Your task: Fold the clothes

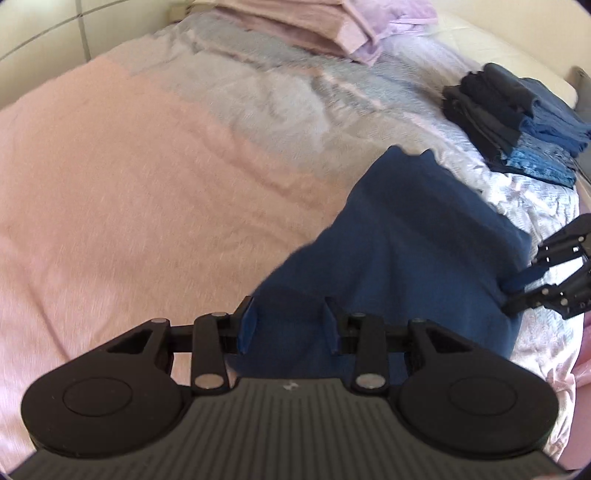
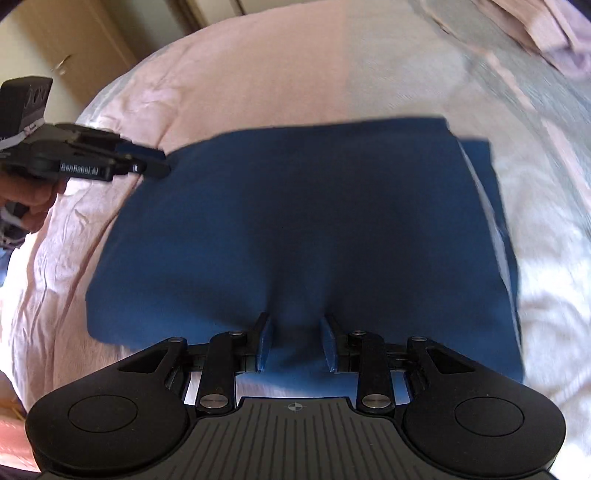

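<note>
A dark blue folded garment hangs stretched between both grippers just above the bed. In the left wrist view my left gripper has the garment's near edge between its fingers. My right gripper pinches the far right edge. From the right wrist view the garment is a flat rectangle that puckers up between the fingers of my right gripper. My left gripper grips its far left corner, with a hand behind it.
The bed has a pink cover that turns grey-white further on. A stack of folded dark and blue clothes sits at the right. Folded pink and lilac linen lies at the head. A wardrobe door stands beyond the bed.
</note>
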Available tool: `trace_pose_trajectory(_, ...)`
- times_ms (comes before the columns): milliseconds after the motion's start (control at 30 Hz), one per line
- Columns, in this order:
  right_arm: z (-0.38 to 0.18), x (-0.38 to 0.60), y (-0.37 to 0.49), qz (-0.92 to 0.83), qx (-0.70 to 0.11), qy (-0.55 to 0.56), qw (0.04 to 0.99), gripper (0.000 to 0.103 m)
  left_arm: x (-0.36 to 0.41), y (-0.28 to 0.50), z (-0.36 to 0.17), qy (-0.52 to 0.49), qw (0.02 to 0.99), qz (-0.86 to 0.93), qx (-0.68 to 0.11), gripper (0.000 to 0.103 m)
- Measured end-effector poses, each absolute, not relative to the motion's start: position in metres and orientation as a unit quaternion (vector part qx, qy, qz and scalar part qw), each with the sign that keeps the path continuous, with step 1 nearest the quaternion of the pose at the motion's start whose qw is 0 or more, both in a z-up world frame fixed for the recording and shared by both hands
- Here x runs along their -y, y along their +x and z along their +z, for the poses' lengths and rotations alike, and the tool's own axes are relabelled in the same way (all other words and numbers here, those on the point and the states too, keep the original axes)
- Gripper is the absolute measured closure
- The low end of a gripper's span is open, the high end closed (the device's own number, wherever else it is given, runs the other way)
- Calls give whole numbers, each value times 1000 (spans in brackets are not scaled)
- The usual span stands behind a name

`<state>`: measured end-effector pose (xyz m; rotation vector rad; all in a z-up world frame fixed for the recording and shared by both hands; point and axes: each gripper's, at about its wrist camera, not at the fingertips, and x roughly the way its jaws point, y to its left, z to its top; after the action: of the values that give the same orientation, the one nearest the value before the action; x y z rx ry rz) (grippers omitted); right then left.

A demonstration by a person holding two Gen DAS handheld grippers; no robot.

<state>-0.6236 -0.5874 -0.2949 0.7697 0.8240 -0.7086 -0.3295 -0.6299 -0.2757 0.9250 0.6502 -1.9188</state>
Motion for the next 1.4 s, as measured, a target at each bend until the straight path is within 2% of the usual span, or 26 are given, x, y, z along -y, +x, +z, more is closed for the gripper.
trace_pose_trajectory(100,-290,586,-642,-332,-345,412,775,72,656,-350,-272,367,413,-793,-257,70)
trace_pose_trajectory(233,-278,594,-668,-389,-279,432,765,70,709,-392,-286,367,361,-812,-276,69)
trace_pose_trajectory(267,-277,596,-676,-406,-266,437,757,63,723,-403,-290,367,348,-816,-280,69)
trace_pose_trajectory(300,-280,597,-683,-420,-259,439,751,46,736,-414,-294,367,335,-820,-285,69)
trace_pose_trajectory(367,-285,598,-696,-446,-247,444,737,31,756,-432,-302,371,310,-824,-296,69)
trace_pose_trajectory(500,-296,590,-716,-460,-228,462,723,31,785,-464,-320,385,263,-825,-319,72)
trace_pose_trajectory(533,-299,589,-722,-460,-223,468,721,31,792,-472,-325,388,252,-825,-325,82)
trace_pose_trajectory(567,-300,588,-725,-459,-221,465,724,31,799,-480,-329,391,240,-825,-331,102)
trace_pose_trajectory(833,-298,612,-744,-422,-186,414,785,31,766,-469,-267,309,67,-913,-258,103)
trace_pose_trajectory(1100,-335,651,-736,-317,-238,431,811,30,772,-465,-244,271,30,-921,-277,103)
trace_pose_trajectory(1300,-340,636,-758,-296,-218,481,796,31,777,-463,-238,257,7,-920,-295,103)
trace_pose_trajectory(1333,-341,635,-761,-292,-215,490,793,32,777,-463,-238,259,4,-919,-296,103)
trace_pose_trajectory(1367,-344,636,-763,-290,-215,494,791,43,777,-464,-239,261,3,-919,-296,103)
trace_pose_trajectory(1400,-344,634,-766,-291,-217,499,787,58,778,-468,-244,270,13,-918,-292,103)
